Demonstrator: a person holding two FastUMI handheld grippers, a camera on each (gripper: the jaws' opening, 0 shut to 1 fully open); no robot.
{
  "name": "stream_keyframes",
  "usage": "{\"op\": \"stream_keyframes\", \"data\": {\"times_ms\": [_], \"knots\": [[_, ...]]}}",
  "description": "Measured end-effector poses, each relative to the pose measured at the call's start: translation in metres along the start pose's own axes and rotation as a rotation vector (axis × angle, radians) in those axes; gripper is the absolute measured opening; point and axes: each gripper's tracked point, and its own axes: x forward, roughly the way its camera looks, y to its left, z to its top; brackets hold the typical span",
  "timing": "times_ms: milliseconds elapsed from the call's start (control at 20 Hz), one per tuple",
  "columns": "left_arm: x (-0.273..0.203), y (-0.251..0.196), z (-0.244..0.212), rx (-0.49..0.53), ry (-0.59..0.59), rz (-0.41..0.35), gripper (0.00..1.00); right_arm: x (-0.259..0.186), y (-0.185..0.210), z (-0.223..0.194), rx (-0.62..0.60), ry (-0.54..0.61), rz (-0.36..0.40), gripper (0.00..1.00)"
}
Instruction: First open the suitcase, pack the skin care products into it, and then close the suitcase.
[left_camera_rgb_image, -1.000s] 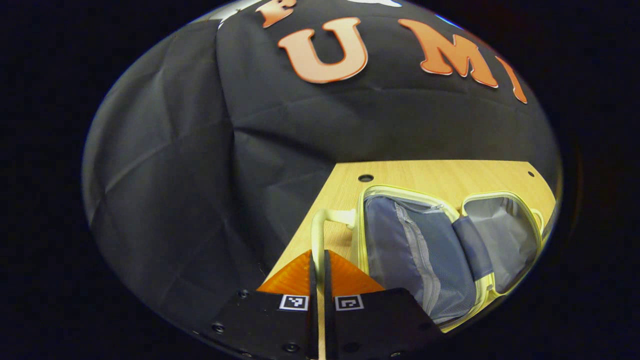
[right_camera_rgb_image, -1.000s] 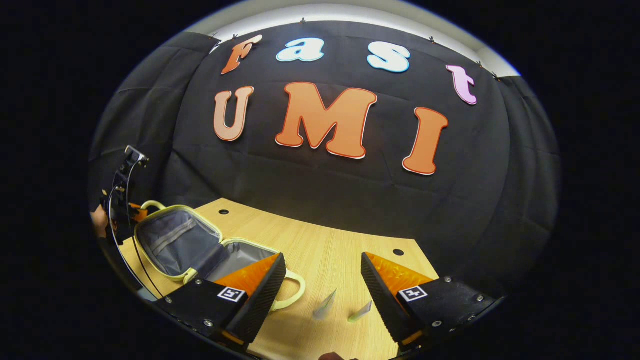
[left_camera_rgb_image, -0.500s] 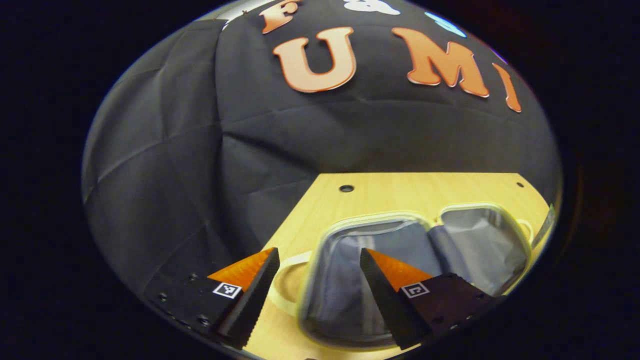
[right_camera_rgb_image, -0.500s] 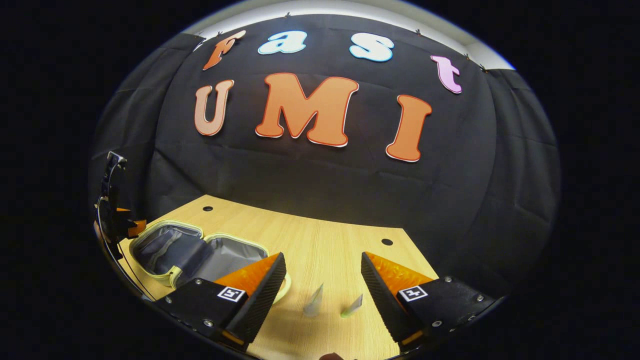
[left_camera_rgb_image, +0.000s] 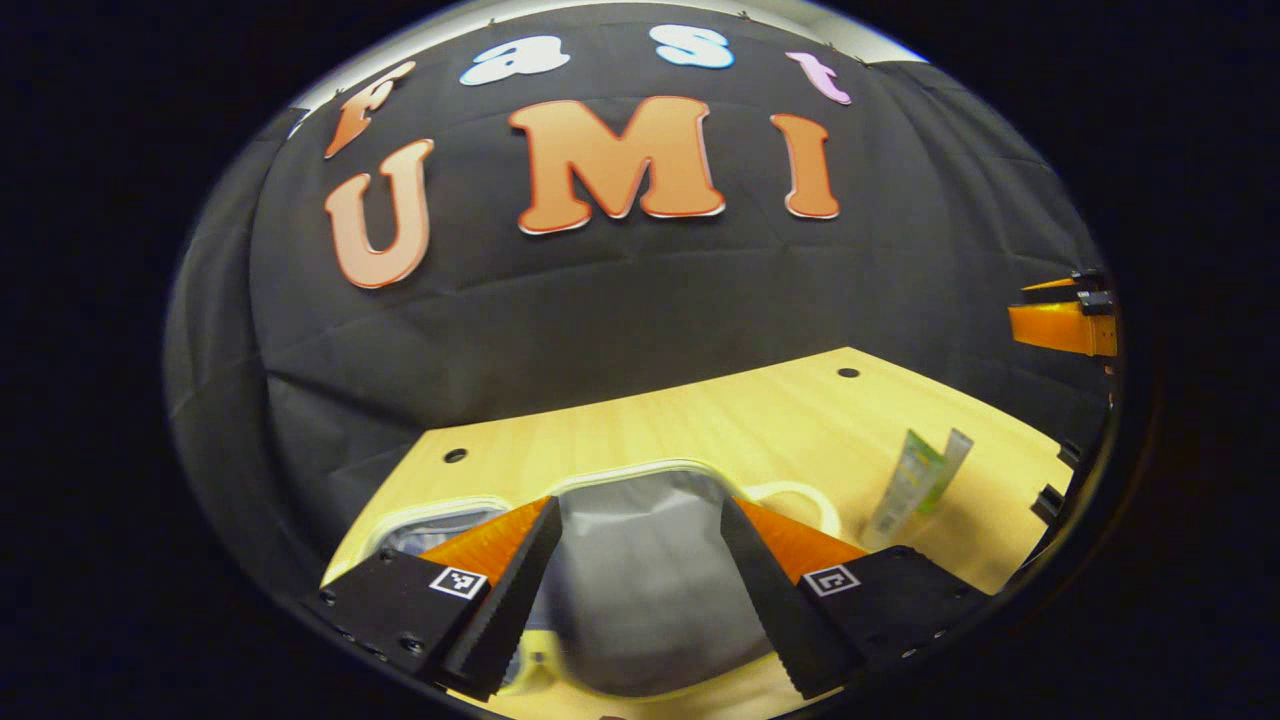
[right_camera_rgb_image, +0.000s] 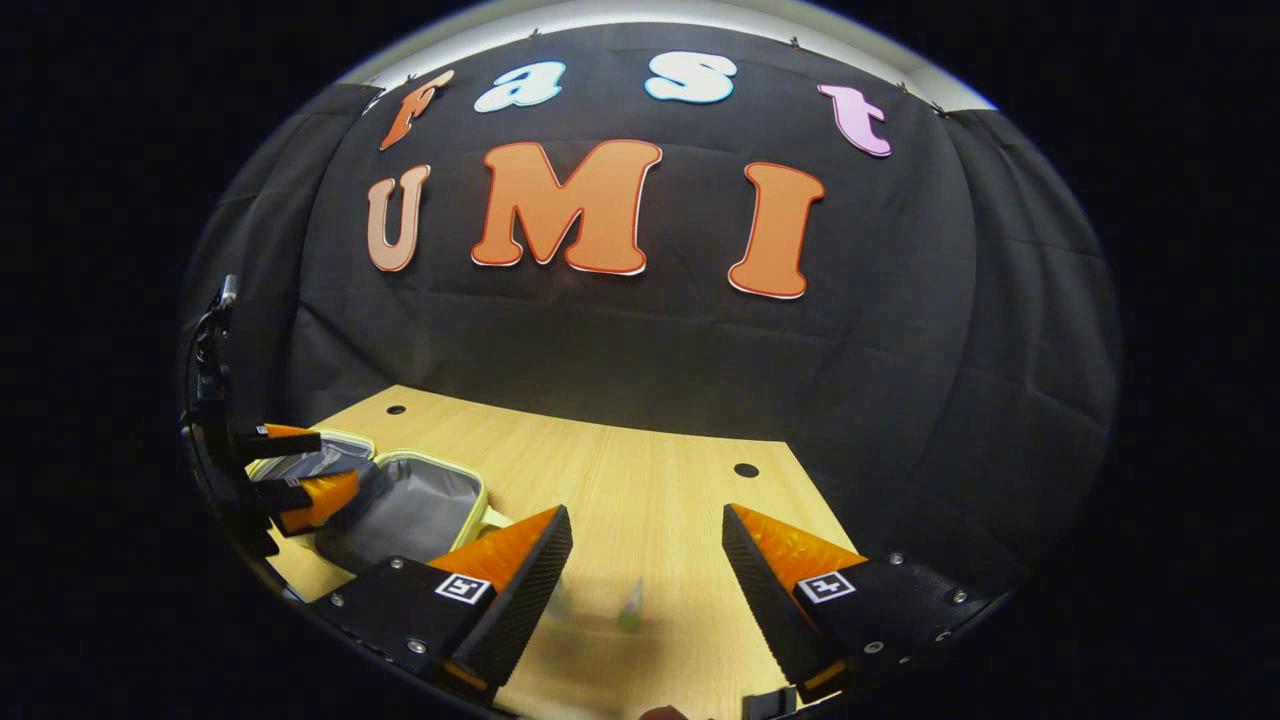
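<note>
Suitcase (left_camera_rgb_image: 640, 560) is open and lying flat on the worktop (left_camera_rgb_image: 720, 420), grey lining up, so step one looks done. Packing not started as far as I can tell: the visible half looks empty, and the skin care products (left_camera_rgb_image: 915, 485), two thin tubes, stand on the worktop ahead-right of the left tool (left_camera_rgb_image: 640, 590), apart from the case. Still to do: load both tubes, close the suitcase.

Left tool: fingers spread wide, nothing between them, above the open case; can't tell whether it touches the lining.

Right tool (right_camera_rgb_image: 645, 590): also wide, empty, above bare worktop. One tube (right_camera_rgb_image: 631, 606) sits just ahead between its fingers, the other is blurred beside its left finger; the case lies off to its left.
</note>
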Motion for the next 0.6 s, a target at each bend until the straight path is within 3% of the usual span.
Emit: {"op": "stream_keyframes", "data": {"times_ms": [300,600], "knots": [[0.022,-0.149,-0.011,0.032,0.024,-0.193,0.99,0.004,-0.043,-0.011,-0.004,0.021,0.029,0.96],[0.049,-0.221,-0.053,0.045,0.079,-0.232,0.99,0.01,-0.052,-0.021,-0.086,0.036,0.12,0.96]]}}
